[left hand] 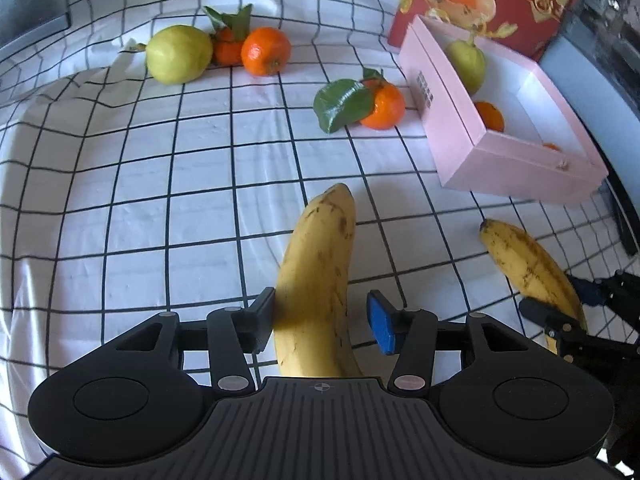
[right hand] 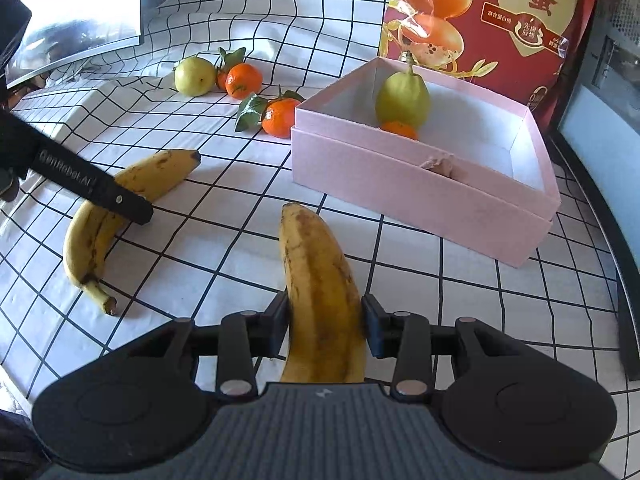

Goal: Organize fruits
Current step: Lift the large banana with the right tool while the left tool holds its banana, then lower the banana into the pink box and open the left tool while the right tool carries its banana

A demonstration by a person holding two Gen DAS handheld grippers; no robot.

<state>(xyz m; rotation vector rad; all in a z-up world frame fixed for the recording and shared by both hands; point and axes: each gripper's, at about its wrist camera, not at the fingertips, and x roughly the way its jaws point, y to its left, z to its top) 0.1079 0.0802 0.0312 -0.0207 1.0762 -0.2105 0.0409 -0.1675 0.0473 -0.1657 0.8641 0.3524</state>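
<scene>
My left gripper (left hand: 320, 320) is open around a yellow banana (left hand: 320, 276) that lies on the checked cloth; its left finger touches the peel, its blue right pad stands apart. My right gripper (right hand: 325, 330) is shut on a second banana (right hand: 320, 296), which also shows at the right of the left wrist view (left hand: 532, 268). The first banana shows in the right wrist view (right hand: 120, 208) under the left gripper's finger. A pink box (right hand: 400, 192) holds a green pear (right hand: 402, 98) and an orange (right hand: 400, 130).
On the cloth behind lie a pear (left hand: 178, 54), two oranges (left hand: 265, 51) beside it and a leafy orange (left hand: 382, 106) near the pink box (left hand: 452, 128). A red printed carton (right hand: 492, 20) stands behind the box. A dark table edge (right hand: 624, 280) runs on the right.
</scene>
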